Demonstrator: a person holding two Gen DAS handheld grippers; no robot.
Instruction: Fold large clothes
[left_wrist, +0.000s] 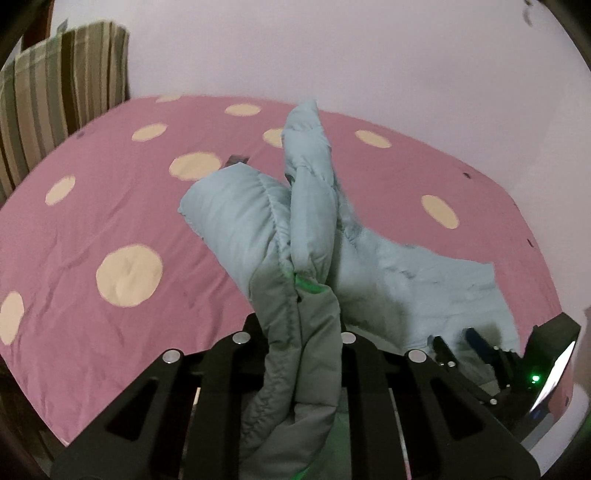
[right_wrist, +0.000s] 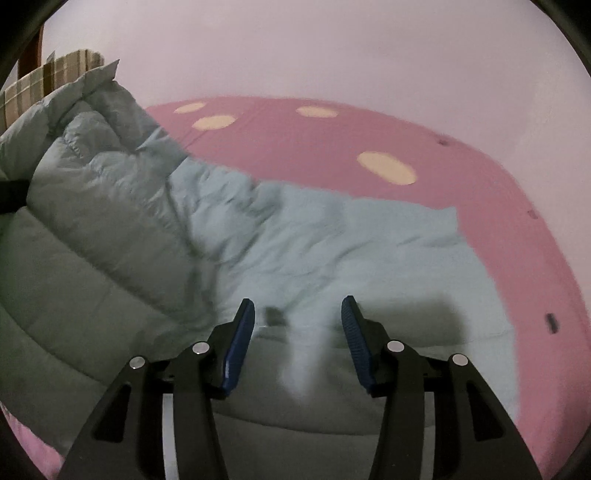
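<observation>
The left gripper (left_wrist: 300, 325) is clamped on a bunched fold of the pale blue padded jacket (left_wrist: 255, 221), which rises from its jaws above the pink spotted bedcover (left_wrist: 92, 206). The right gripper (right_wrist: 297, 332) stands half open, holding nothing, over the jacket's (right_wrist: 332, 236) flat part. A striped cushion (left_wrist: 55, 85) leans far left.
</observation>
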